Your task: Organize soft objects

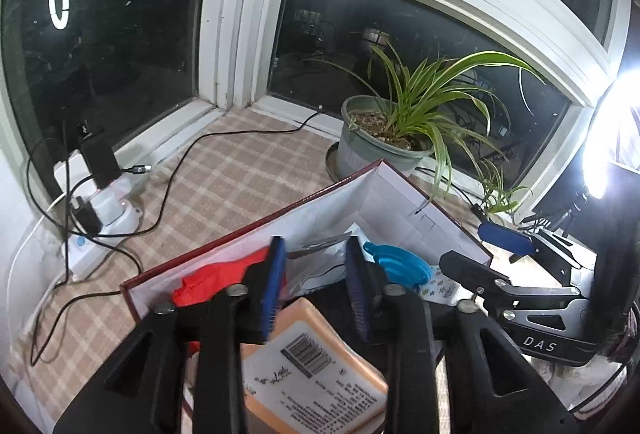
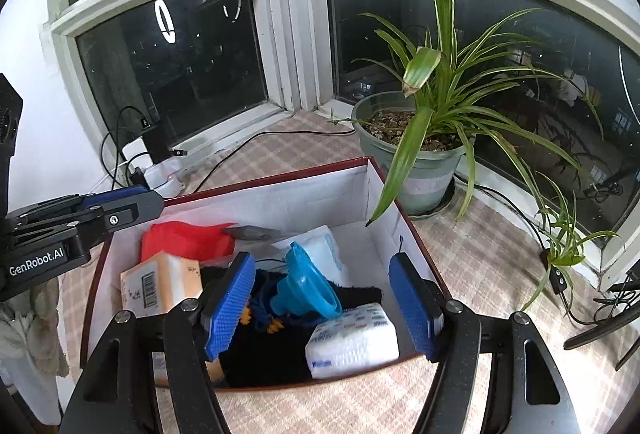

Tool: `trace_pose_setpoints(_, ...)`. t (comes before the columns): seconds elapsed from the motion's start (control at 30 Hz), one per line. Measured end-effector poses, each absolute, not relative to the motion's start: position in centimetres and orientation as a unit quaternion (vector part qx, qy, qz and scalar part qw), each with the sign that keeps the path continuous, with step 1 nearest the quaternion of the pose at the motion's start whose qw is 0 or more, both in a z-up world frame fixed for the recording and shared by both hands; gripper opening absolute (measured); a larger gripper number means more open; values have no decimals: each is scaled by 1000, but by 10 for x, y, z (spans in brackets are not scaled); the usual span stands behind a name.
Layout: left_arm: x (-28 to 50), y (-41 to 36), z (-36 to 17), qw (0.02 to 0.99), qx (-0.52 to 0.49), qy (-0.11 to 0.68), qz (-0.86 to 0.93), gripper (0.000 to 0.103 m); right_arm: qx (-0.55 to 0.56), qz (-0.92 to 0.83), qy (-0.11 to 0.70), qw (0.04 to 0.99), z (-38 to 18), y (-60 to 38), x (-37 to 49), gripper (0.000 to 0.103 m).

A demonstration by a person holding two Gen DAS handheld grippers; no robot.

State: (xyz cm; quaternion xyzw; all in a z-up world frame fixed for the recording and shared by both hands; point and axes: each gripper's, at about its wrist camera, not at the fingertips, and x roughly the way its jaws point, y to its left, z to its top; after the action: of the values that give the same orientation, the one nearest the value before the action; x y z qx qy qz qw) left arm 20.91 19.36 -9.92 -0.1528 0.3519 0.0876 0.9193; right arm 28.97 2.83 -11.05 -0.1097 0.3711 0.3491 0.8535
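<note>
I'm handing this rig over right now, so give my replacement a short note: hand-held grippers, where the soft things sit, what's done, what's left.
Left hand-held gripper: open, empty, over the orange tissue pack at the box's left side.
Right hand-held gripper: open, empty, over the box.
In the box: red cloth, orange tissue pack, blue funnel, black plush toy, white patterned tissue pack, white wipes pack.
Done: these items are all in the box.
Left: I see no soft item outside it; check, then withdraw both hand-held grippers.

The right gripper [image 2: 324,308] hangs with jaws apart over the red-rimmed box [image 2: 280,199]; inside lie a blue funnel [image 2: 306,284], white tissue pack [image 2: 354,340], orange packet [image 2: 160,284] and red cloth [image 2: 186,240].
</note>
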Motion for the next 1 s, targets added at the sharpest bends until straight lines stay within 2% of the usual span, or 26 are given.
trace_pose_setpoints(0.1,203,192,-97,920,-150,350,90,36,-110,351,368,854,-106,26,283,69)
trace_pose_setpoints(0.23,194,187,-92,921,-145,348,100,55,-108,355,362,855,-100,21,272,71)
trace_pose_setpoints(0.37,180,181,-88,920,-142,348,109,65,-115,358,353,857,-94,19,256,76)
trace_pose_setpoints(0.57,156,171,-82,918,-135,352,121,75,-113,367,345,856,-86,8,230,80)
trace_pose_setpoints(1.0,86,135,-51,925,-130,335,120,77,-92,366,336,863,-67,-35,168,81)
